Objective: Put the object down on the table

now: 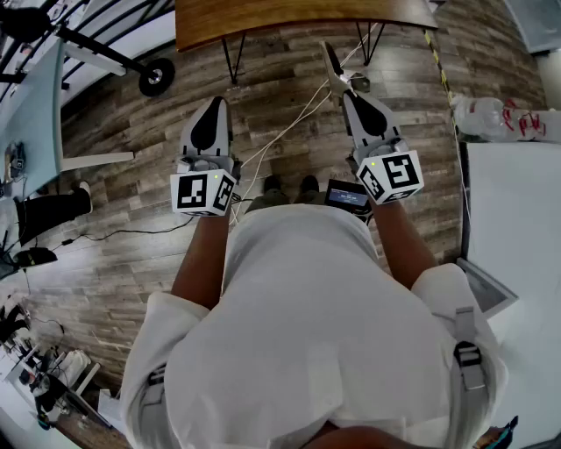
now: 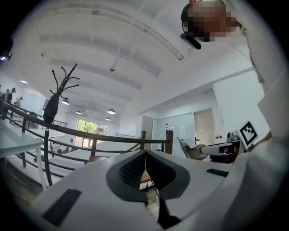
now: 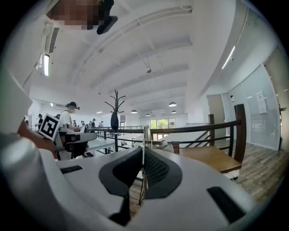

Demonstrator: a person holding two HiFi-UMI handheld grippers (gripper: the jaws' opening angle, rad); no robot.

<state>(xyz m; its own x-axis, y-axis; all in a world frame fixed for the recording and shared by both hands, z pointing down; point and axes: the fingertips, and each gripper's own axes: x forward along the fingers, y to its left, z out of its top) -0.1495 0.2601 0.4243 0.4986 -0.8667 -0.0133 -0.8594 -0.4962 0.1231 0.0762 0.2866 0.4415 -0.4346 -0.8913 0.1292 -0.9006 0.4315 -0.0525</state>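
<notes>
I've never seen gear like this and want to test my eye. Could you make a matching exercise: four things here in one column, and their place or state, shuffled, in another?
Things
1. left gripper
2. right gripper
3. brown wooden table
4. clear plastic bottle with a red label

Place or state
a. at the far right edge of the head view
b. fingers shut on a thin grey metal piece
c. ahead of both grippers, at the top of the head view
d. fingers together, nothing between them

Pairs: 1-d; 2-b; 3-c; 4-a
</notes>
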